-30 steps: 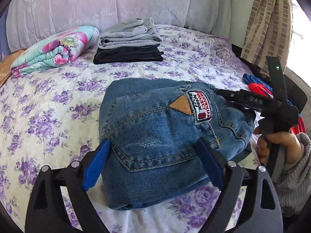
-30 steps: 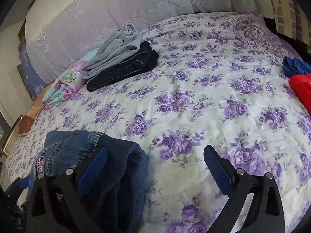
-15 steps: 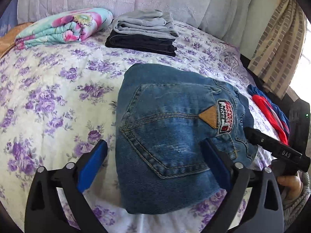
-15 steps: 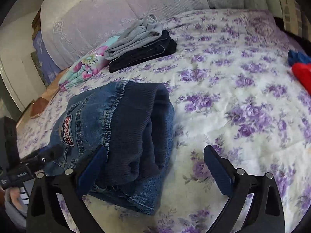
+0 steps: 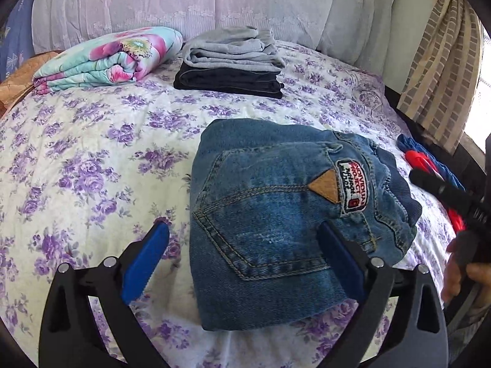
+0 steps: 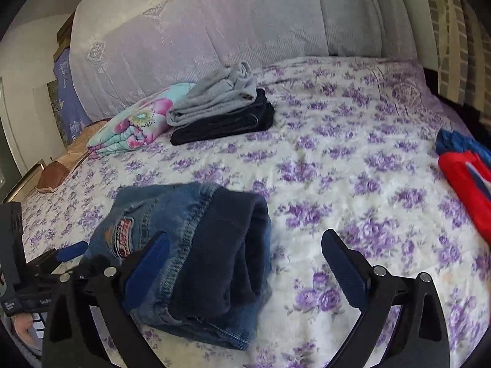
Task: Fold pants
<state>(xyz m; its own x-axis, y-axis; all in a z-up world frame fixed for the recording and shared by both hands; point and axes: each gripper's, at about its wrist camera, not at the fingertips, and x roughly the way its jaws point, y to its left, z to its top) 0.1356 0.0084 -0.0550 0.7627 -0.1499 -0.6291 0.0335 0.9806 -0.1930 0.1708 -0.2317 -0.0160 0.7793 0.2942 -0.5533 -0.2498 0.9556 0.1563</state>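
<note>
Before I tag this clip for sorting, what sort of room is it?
Most likely a bedroom: a bed with a purple-flowered bedspread, a rolled floral quilt near its head, folded jeans on it, and a curtain at the side.

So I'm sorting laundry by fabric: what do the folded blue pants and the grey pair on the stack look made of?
Blue pants: denim, going by the faded twill weave and tan topstitching. Grey pair: probably soft matte jersey or fleece.

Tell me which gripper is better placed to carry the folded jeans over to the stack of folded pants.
Probably left. The left gripper stands open directly facing the folded jeans, one pad already beside them. The right gripper is open too, but mostly over bare bedspread.
</note>
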